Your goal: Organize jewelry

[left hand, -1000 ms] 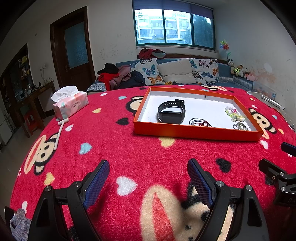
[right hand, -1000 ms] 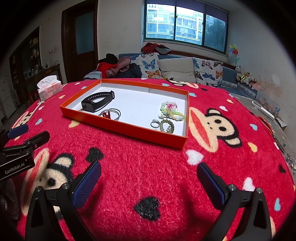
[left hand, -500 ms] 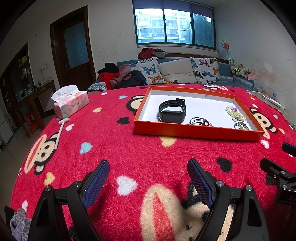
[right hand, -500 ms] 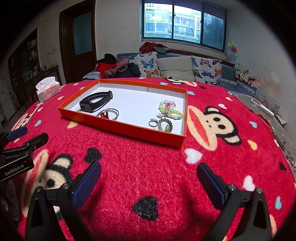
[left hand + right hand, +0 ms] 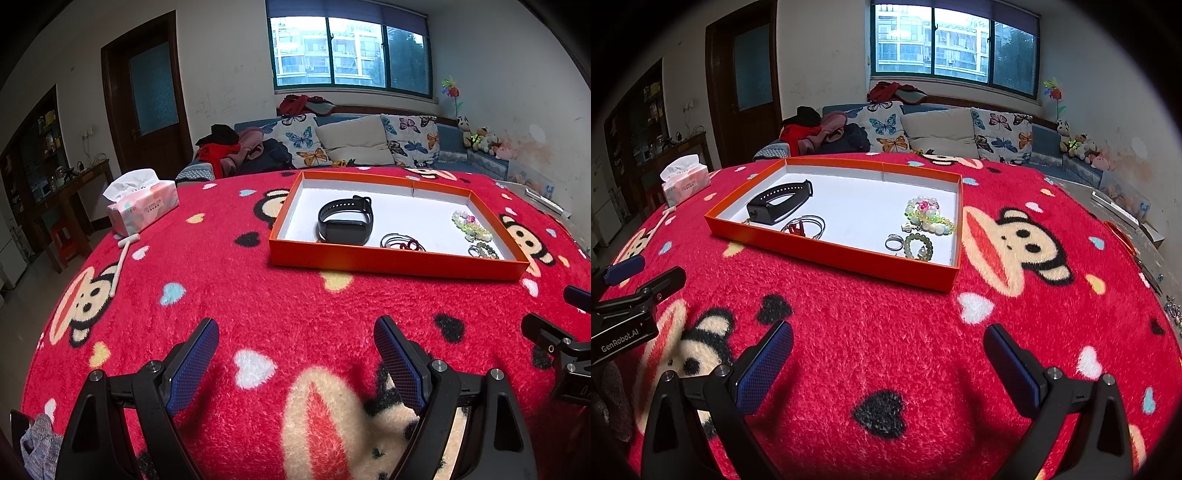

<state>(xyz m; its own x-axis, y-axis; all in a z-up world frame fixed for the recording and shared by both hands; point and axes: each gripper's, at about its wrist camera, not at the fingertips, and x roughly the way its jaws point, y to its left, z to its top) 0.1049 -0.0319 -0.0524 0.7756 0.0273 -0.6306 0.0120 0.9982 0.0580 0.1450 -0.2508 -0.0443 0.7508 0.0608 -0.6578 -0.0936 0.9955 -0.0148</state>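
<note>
An orange tray (image 5: 391,263) (image 5: 827,251) with a white floor lies on the red blanket. In it are a black smart band (image 5: 345,219) (image 5: 779,203), thin wire bangles with a red piece (image 5: 402,243) (image 5: 805,226), a pastel bead bracelet (image 5: 471,225) (image 5: 929,216), a green bead bracelet (image 5: 918,245) and a silver ring (image 5: 894,243). My left gripper (image 5: 295,354) is open and empty, low over the blanket in front of the tray. My right gripper (image 5: 888,354) is open and empty, also short of the tray.
A pink tissue pack (image 5: 142,203) (image 5: 685,181) and a white stick (image 5: 120,267) lie at the left of the blanket. A sofa with cushions (image 5: 354,144) stands behind. A grey side table with small items (image 5: 1145,254) is at the right edge.
Both views have shifted only slightly; the tray looks a touch lower and nearer in the right wrist view. Both grippers stay open and empty.
</note>
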